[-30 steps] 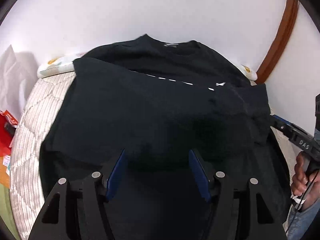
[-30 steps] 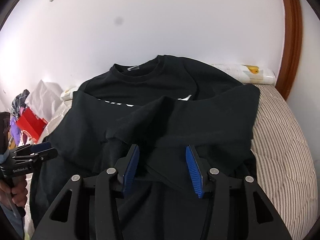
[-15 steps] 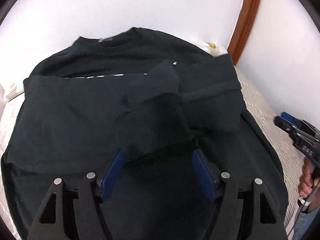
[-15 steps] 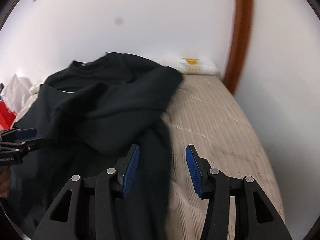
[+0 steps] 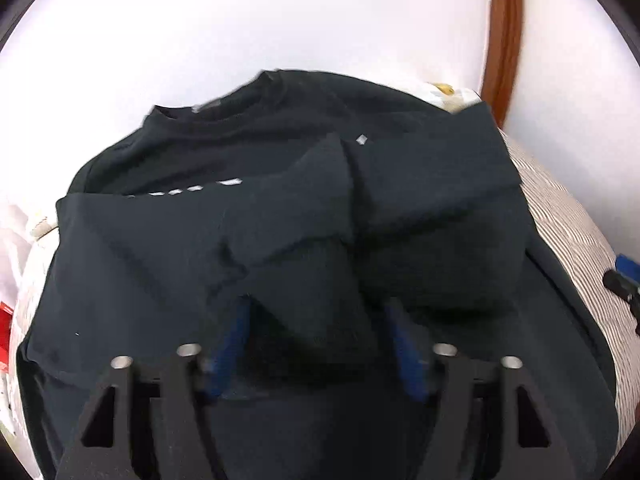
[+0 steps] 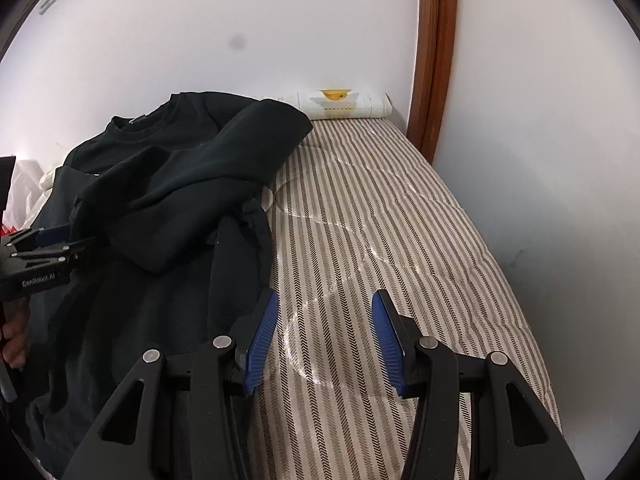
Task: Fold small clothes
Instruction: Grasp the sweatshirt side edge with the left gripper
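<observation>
Black sweatshirt (image 6: pixel 168 184), striped beige mattress (image 6: pixel 384 232)

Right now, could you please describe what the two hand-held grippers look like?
Both match: the right hand-held gripper has black angular linkage arms with silver pivot pins and ribbed blue pads. The left hand-held gripper looks alike; seen from the right wrist camera, its black body carries white "GenRobot.AI" lettering.

A striped mattress (image 6: pixel 400 240) meets white wall (image 6: pixel 240 20), beside wooden trim (image 6: pixel 434 60).

Both wrist views look down, sharing the black shirt (image 5: pixel 280 220).
</observation>
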{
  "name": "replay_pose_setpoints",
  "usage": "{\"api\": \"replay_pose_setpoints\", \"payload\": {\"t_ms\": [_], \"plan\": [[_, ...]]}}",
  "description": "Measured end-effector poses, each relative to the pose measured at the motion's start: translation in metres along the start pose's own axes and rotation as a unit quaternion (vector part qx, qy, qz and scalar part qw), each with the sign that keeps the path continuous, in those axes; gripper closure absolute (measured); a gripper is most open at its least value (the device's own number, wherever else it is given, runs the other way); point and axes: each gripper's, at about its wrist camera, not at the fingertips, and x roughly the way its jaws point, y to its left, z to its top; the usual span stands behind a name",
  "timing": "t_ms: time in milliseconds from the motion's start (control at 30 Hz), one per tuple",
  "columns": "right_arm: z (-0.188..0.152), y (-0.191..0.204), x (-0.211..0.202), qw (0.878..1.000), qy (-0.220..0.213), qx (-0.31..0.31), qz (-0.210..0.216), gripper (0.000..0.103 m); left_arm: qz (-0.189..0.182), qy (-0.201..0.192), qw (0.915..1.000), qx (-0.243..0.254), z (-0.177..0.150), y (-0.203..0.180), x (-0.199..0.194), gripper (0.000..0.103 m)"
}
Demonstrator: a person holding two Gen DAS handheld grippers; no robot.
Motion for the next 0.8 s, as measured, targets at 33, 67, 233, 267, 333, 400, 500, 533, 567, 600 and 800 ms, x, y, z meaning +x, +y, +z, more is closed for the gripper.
{"api": "replay_pose_setpoints", "payload": {"t_ms": [33,67,233,267,333,400,500,533,567,600,800], "plan": [[0.001,0.001,0.001,1.0,0.001,-0.001,0.0,0.055,0.0,-0.003,1.0,-0.009,0.002,0.008,-0.001,0.065],[0.002,0.002,0.002,1.0,0.002,-0.003,0.001,0.055,-0.003,-0.005,0.9998,-0.019,0.003,0.014,-0.002,0.071],[0.013,0.019,0.005,1.0,0.001,-0.008,0.007,0.055,-0.03,-0.019,0.9962,-0.08,0.011,0.064,-0.012,0.092],[0.017,0.024,0.006,1.0,0.0,-0.01,0.01,0.055,-0.032,-0.022,0.9955,-0.087,0.013,0.073,-0.016,0.092],[0.024,0.036,0.006,1.0,-0.003,-0.014,0.016,0.055,-0.044,-0.022,0.9927,-0.11,0.016,0.095,-0.021,0.093],[0.031,0.048,0.006,1.0,-0.005,-0.02,0.02,0.055,-0.058,-0.021,0.9892,-0.134,0.016,0.117,-0.026,0.097],[0.041,0.065,0.007,0.999,-0.009,-0.027,0.029,0.055,-0.064,-0.026,0.9848,-0.159,0.015,0.146,-0.032,0.097],[0.046,0.072,0.01,0.999,-0.007,-0.028,0.032,0.055,-0.068,-0.027,0.9837,-0.164,0.015,0.154,-0.035,0.097],[0.048,0.075,0.011,0.999,-0.006,-0.028,0.033,0.055,-0.072,-0.027,0.9828,-0.168,0.014,0.162,-0.036,0.097],[0.051,0.079,0.013,0.999,-0.006,-0.028,0.034,0.055,-0.073,-0.028,0.982,-0.172,0.013,0.167,-0.038,0.097],[0.063,0.098,0.03,0.999,0.006,-0.028,0.036,0.055,-0.075,-0.031,0.9772,-0.196,0.007,0.202,-0.041,0.097]]}}
